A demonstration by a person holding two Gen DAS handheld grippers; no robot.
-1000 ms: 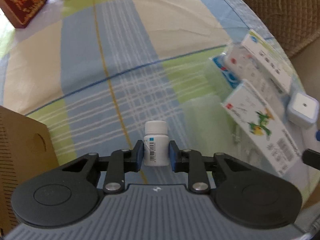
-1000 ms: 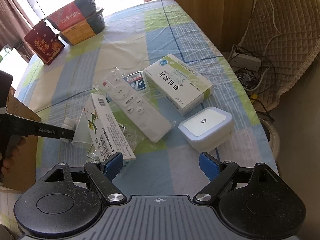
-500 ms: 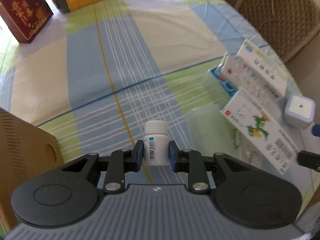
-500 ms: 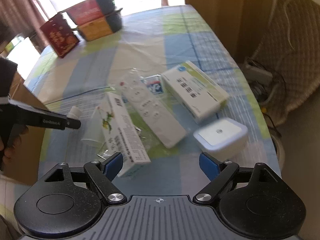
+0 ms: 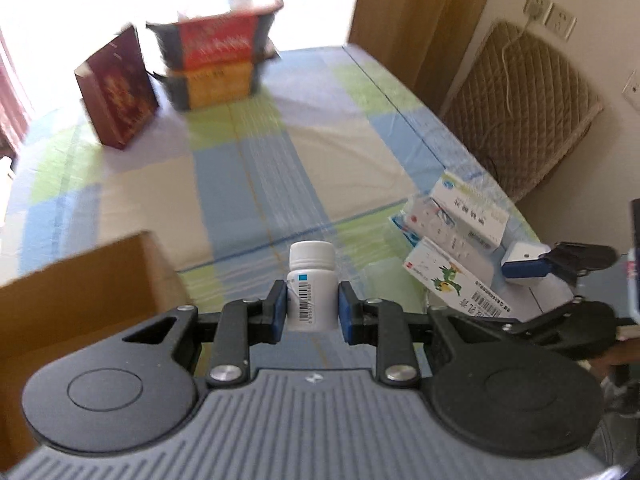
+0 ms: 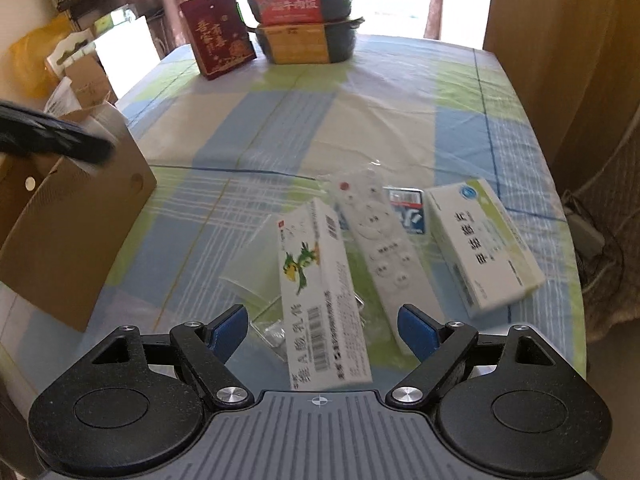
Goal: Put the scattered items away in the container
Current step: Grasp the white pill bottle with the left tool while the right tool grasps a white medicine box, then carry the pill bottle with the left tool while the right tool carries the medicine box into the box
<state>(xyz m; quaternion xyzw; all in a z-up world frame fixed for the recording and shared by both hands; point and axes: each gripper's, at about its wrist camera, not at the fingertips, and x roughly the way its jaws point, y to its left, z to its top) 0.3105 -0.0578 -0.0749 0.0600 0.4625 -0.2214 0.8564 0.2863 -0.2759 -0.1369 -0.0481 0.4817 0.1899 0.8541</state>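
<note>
My left gripper (image 5: 312, 312) is shut on a white pill bottle (image 5: 311, 292) and holds it upright above the checked tablecloth, right of the open cardboard box (image 5: 80, 280). From the right wrist view the left gripper (image 6: 80, 144) is a dark blur over the cardboard box (image 6: 72, 232). My right gripper (image 6: 320, 320) is open, low over a white carton with a green dragon (image 6: 316, 280). Beside that carton lie a white remote (image 6: 380, 248), a white-and-green carton (image 6: 484, 240), a blue-and-white packet (image 6: 406, 208) and a clear plastic cup (image 6: 256, 264). A small white night light (image 5: 524, 252) sits by the right gripper.
A dark red gift box (image 6: 218, 32) and two stacked dark bowls (image 6: 304, 20) stand at the table's far end. A quilted chair (image 5: 520, 112) is past the right table edge. Boxes and bags crowd the floor on the left (image 6: 80, 72).
My left gripper rose with the bottle and shifted toward the cardboard box. My right gripper swung left from the night light to above the dragon carton, still open.
</note>
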